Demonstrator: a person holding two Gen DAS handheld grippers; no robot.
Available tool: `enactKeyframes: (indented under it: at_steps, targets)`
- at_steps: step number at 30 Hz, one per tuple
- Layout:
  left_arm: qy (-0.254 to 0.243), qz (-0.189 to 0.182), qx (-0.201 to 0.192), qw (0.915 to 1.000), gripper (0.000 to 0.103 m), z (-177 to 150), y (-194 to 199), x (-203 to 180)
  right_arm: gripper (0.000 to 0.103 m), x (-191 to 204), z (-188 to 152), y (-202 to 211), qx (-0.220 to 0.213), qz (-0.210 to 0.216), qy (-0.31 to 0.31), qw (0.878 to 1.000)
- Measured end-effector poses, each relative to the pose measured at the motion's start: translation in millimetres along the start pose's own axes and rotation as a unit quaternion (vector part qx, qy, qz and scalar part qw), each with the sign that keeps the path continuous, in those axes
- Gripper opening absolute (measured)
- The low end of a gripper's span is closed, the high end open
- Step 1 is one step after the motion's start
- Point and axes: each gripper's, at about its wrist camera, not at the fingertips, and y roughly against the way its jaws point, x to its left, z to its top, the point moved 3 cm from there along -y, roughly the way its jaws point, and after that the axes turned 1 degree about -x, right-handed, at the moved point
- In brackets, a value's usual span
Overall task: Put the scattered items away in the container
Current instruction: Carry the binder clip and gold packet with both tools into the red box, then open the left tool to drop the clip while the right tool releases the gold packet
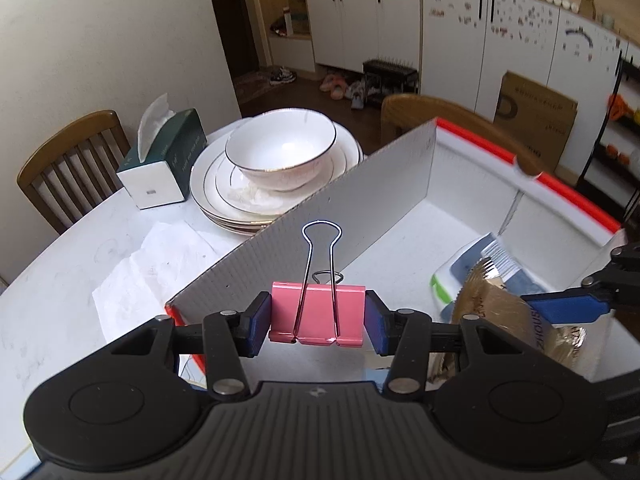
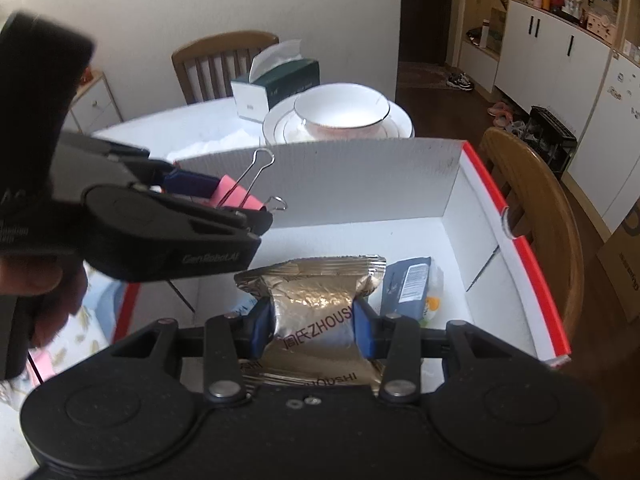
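Observation:
My left gripper (image 1: 318, 318) is shut on a pink binder clip (image 1: 318, 312) and holds it above the near left corner of the white cardboard box with a red rim (image 1: 400, 176). In the right wrist view the clip (image 2: 238, 196) and left gripper (image 2: 240, 204) hang over the box's left side (image 2: 360, 180). My right gripper (image 2: 314, 326) is shut on a gold foil snack packet (image 2: 316, 300) held over the box; the packet also shows in the left wrist view (image 1: 496, 304). A blue and white packet (image 2: 408, 284) lies inside the box.
A stack of white plates with a bowl (image 1: 280, 152) and a green tissue box (image 1: 168, 156) stand on the white table behind the box. Crumpled white paper (image 1: 156, 264) lies left of the box. Wooden chairs (image 1: 68, 160) stand around the table.

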Motion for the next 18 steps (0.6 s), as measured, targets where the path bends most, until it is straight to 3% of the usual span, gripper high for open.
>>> enactKeyframes:
  at_steps: [10, 18]
  targets:
    - [-0.013, -0.009, 0.038, 0.9991, 0.048, 7.7, -33.6, -6.7, 0.041, -4.2, -7.0, -33.8, 0.039, -0.008, 0.029, 0.999]
    - [-0.026, -0.005, 0.093, 0.9953, 0.048, 3.5, -57.4, -12.0, 0.041, -5.8, -10.7, -42.2, 0.057, 0.0, 0.032, 0.998]
